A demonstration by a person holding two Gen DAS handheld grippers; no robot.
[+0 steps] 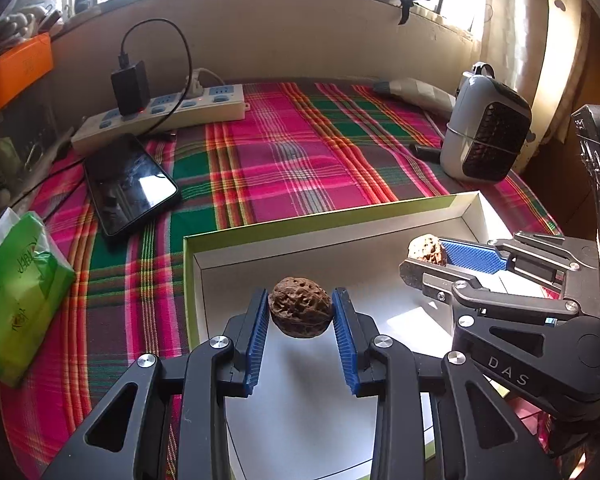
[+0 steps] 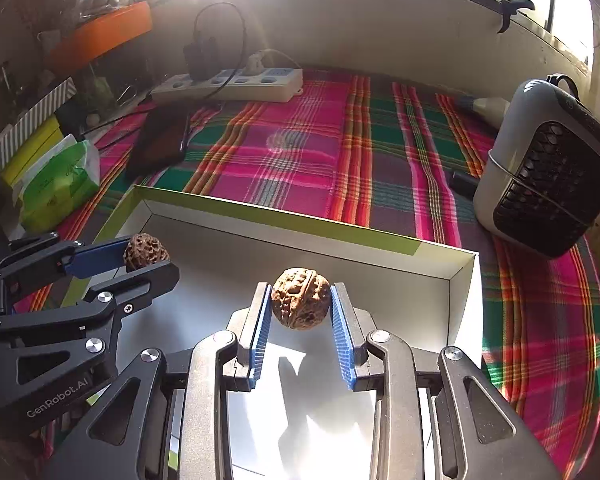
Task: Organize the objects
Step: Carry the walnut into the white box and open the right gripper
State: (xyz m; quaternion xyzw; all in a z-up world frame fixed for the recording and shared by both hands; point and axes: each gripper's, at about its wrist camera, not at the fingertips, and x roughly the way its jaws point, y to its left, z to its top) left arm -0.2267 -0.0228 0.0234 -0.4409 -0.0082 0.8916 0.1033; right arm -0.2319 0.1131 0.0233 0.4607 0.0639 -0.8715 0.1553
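Two walnuts are up in the air, one in each gripper. Nearest in the left wrist view, the left gripper (image 1: 300, 312) has its blue fingers clamped on the dark walnut (image 1: 300, 306), whose long axis runs across from pad to pad. Over to its right, the right gripper (image 2: 300, 305) grips the paler walnut (image 2: 300, 298) the same way, its fingers pressed to either side of the shell.

Both nuts hang above the white floor of the shallow box (image 1: 324, 222), inside its green-edged rim and not touching it. So the drop point lies straight below each pair of fingers; neither hand looks closer than the other, and the likely next move is to lower and release, keeping the nuts apart so they do not roll into each other.

Beyond the box lies the plaid cloth (image 1: 300, 152) on the counter, with a phone (image 1: 130, 184) on the left, a small fan heater (image 1: 484, 132) on the right, and a power strip (image 1: 160, 116) by the far wall.
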